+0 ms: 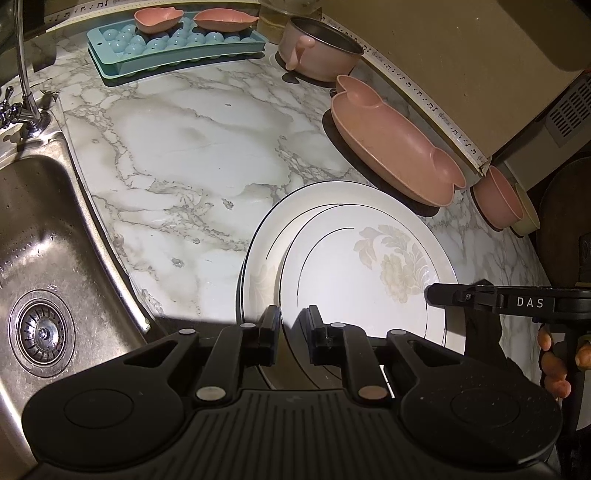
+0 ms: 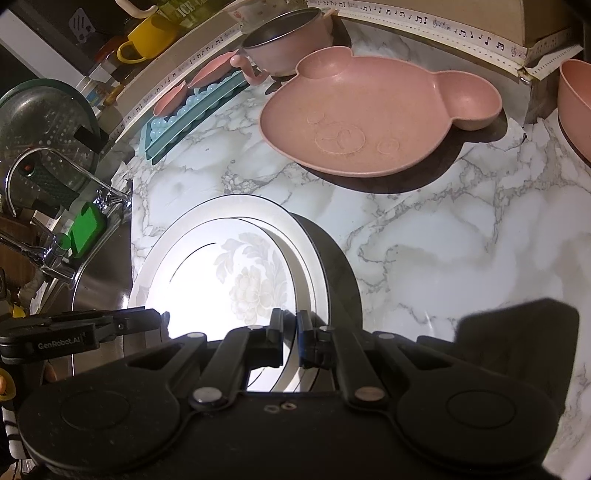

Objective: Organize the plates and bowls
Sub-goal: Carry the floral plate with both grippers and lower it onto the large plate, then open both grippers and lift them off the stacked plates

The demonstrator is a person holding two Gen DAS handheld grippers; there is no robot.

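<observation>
Up close, both claws are pinched down on the rim of a white flowered plate [image 1: 369, 266]: the left gripper [image 1: 293, 325] has the near edge squeezed between its narrow jaws, and the right gripper [image 2: 291, 330] is clamped on the rim from its own side. That plate sits tilted over a second white plate [image 1: 266, 243] of the same kind underneath, both glossy china with a thin dark ring and a faint grey flower print, on the marble-look counter [image 1: 184, 147].

The left camera is the only one showing the steel sink [image 1: 55, 229] with its drain, right next to the plates. The right camera gives you a dark curved shadow past the plates' far edge, plus a colander [image 2: 40, 122] and a yellow mug [image 2: 147, 38] off to the side.

Further back, a matte pink bear-shaped plate [image 2: 369, 110] with two ear dips lies flat near the wall. A pink bowl [image 1: 496, 199] sits just beyond the wall corner, partly hidden by it. Farthest off are a pink pot [image 1: 317, 51] with a steel inside and a teal ice ball tray [image 1: 173, 48] with two small pink dishes [image 1: 159, 20] resting on top.
</observation>
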